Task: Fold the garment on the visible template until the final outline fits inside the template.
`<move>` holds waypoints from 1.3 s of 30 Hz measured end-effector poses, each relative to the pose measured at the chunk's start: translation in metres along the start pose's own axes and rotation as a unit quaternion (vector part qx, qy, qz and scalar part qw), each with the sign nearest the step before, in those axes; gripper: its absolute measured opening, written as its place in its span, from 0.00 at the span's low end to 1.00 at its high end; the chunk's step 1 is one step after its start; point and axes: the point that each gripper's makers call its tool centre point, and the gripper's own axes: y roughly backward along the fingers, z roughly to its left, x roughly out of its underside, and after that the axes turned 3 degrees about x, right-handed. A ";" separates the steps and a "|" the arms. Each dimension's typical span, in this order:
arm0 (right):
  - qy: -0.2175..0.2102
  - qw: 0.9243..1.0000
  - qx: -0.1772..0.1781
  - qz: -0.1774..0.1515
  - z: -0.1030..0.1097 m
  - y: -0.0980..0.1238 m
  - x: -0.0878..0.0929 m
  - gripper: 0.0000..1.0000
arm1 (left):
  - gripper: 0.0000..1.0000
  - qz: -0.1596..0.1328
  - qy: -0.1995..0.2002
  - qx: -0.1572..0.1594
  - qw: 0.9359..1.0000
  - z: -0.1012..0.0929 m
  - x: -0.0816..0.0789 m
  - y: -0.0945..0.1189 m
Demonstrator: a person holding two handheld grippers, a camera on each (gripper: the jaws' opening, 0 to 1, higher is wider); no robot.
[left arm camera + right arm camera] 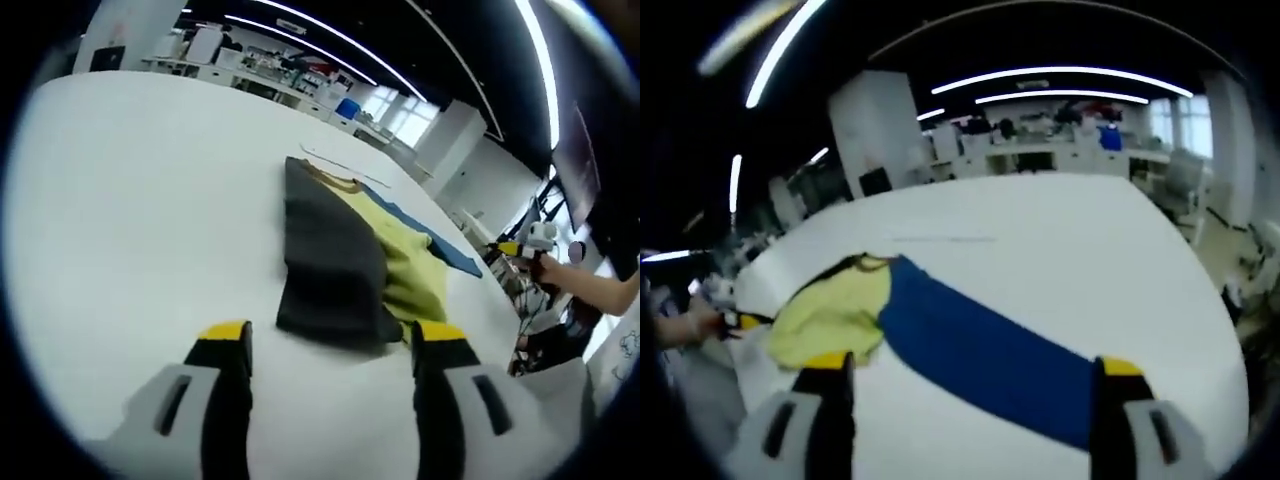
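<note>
The garment lies on a white table [130, 220], its dark grey part [325, 260] folded over the yellow-green part [410, 265]. A blue template [450, 250] pokes out from under its far side. My left gripper [333, 335] is open just short of the garment's near edge, nothing between its jaws. Off to the right a hand holds the right gripper [525, 245]. In the right gripper view the blue template [980, 355] runs diagonally, with the yellow-green garment [835, 315] bunched at its left end. My right gripper [973, 365] is open over the template.
Paper sheets [340, 160] lie beyond the garment. Desks and office clutter [290, 75] stand past the table's far edge. The table's edge [1215, 330] drops off to the right. A person's hand [690, 325] holds the other gripper at the left.
</note>
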 end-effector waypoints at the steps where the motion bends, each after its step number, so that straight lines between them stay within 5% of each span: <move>1: 0.004 1.000 -0.002 0.000 0.008 0.002 -0.001 0.99 | 0.55 0.000 0.007 -0.004 1.000 -0.001 0.001 0.000; 9: 0.018 0.999 -0.030 -0.019 0.038 0.008 -0.013 0.99 | 0.35 -0.020 0.041 -0.051 0.998 0.008 -0.002 -0.001; 19: 0.028 0.999 -0.025 -0.008 0.039 0.012 -0.002 0.99 | 0.11 -0.027 0.071 -0.076 0.994 0.014 0.002 -0.003; 21: 0.025 0.999 -0.024 -0.006 0.039 0.013 0.000 0.99 | 0.00 -0.030 0.070 -0.072 0.995 0.014 0.002 -0.004; 26: 0.023 0.999 -0.024 -0.005 0.041 0.017 0.004 0.99 | 0.00 -0.053 0.078 -0.056 0.994 0.006 -0.014 -0.002; 39: 0.016 0.999 -0.026 -0.017 0.042 0.024 0.000 0.99 | 0.00 -0.086 0.004 0.015 0.996 -0.052 -0.088 -0.007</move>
